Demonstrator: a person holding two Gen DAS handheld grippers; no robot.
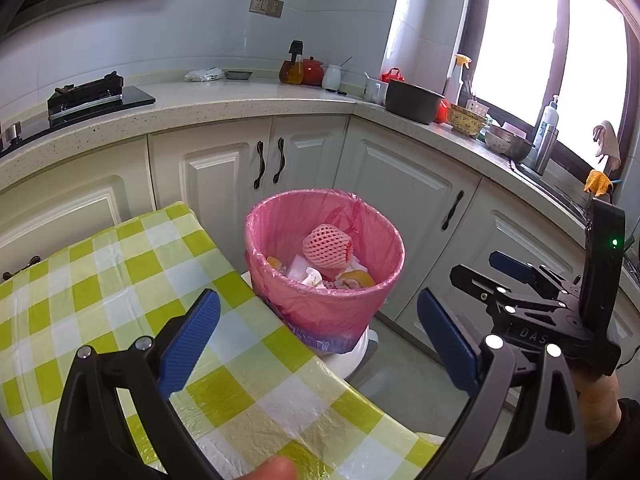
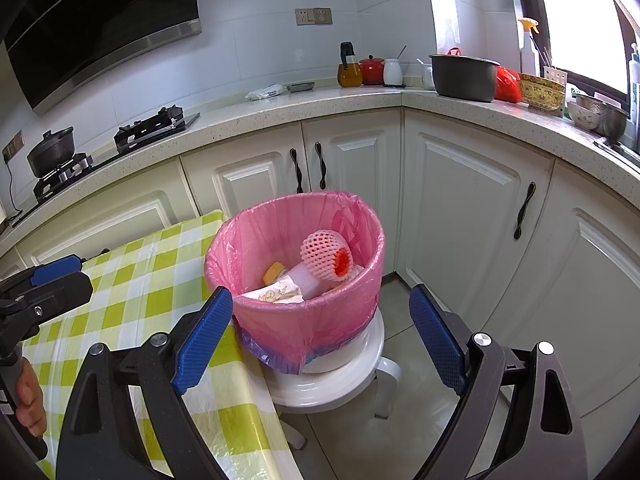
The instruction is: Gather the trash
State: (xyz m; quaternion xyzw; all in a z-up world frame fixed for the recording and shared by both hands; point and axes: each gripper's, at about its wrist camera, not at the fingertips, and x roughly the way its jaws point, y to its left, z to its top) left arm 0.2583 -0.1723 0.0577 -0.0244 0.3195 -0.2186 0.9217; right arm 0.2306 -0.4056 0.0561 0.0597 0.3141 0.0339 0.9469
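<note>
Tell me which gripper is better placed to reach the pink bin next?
Probably the right gripper: its open jaws frame the pink bin straight ahead. The left gripper, also open, sits over the checked table beside it.

You see a pink-lined bin (image 2: 296,280) holding a pink foam net (image 2: 326,256) with an orange-red core. Your table's cloth (image 1: 100,280) is checked lime-green and white; both grippers' pads (image 2: 204,336) are blue.
</note>
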